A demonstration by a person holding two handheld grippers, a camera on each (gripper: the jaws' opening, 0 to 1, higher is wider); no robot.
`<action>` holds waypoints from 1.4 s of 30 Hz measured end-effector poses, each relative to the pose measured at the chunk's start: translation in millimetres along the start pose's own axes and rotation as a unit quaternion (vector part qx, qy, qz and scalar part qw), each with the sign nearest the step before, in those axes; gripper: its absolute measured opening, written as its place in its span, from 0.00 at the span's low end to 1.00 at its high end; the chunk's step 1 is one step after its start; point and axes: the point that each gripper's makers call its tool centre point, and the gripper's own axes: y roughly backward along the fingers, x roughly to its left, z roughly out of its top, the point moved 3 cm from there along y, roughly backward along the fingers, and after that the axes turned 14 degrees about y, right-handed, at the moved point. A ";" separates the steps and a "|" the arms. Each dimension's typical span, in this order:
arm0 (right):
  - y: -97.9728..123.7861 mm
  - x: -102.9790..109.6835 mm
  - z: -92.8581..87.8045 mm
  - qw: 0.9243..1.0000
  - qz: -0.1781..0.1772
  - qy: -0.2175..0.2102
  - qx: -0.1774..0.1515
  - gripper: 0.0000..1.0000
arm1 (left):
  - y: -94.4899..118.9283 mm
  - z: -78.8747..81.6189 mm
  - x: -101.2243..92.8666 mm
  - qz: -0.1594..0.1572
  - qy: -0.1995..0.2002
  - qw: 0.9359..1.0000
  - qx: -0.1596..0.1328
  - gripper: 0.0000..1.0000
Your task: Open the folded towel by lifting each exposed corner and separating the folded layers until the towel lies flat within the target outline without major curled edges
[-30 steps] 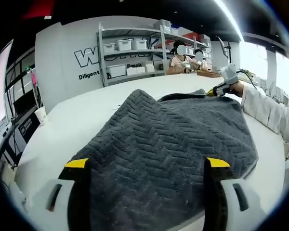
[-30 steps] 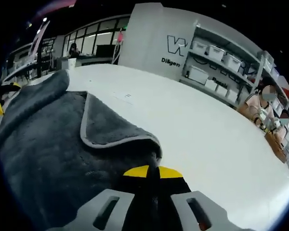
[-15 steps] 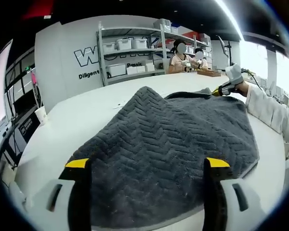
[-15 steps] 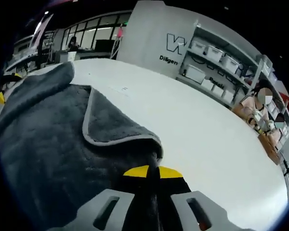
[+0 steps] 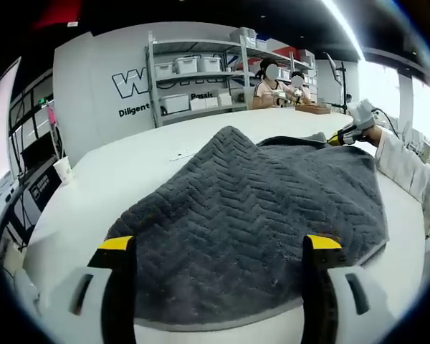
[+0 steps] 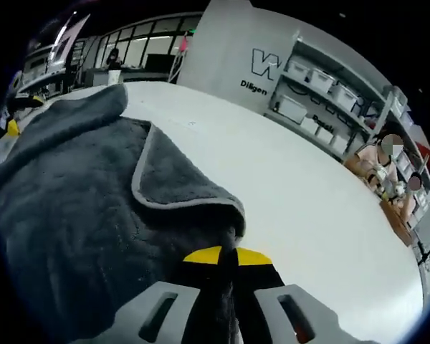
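A dark grey towel (image 5: 251, 208) with a chevron weave lies rumpled on the white table (image 5: 115, 179), humped in the middle. My left gripper (image 5: 218, 244) is open, its yellow-tipped jaws wide apart over the towel's near edge. At the towel's far right corner is my right gripper (image 5: 350, 127), held by a hand in a white sleeve. In the right gripper view that gripper (image 6: 226, 256) is shut on a towel corner. A flap with pale grey trim (image 6: 172, 183) lies folded over the towel (image 6: 64, 208) just ahead of it. The left gripper's yellow tip (image 6: 12, 127) peeks in at far left.
A paper cup (image 5: 61, 170) stands near the table's left edge. Metal shelving with white bins (image 5: 193, 79) lines the back wall. People sit at a far table (image 5: 279, 82). Bare table (image 6: 315, 208) stretches to the right of the towel.
My right gripper has drawn its corner farther away, spreading the towel. The towel's near trimmed edge has slid up between the left jaws. The left gripper stays open and still.
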 end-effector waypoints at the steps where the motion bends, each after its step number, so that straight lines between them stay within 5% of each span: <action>1: 2.3 1.3 -1.2 1.000 0.000 -0.001 -0.001 0.00 | 0.2 0.0 -0.1 0.000 0.000 1.000 0.000 0.95; 30: 57.5 30.7 -25.8 0.999 0.014 -0.029 0.004 0.00 | -0.1 -0.9 1.6 0.004 0.000 1.000 0.002 0.95; 42: 74.3 45.8 -31.4 0.998 0.018 -0.060 -0.024 0.00 | 1.2 3.2 -3.1 -0.005 -0.007 1.000 -0.007 0.95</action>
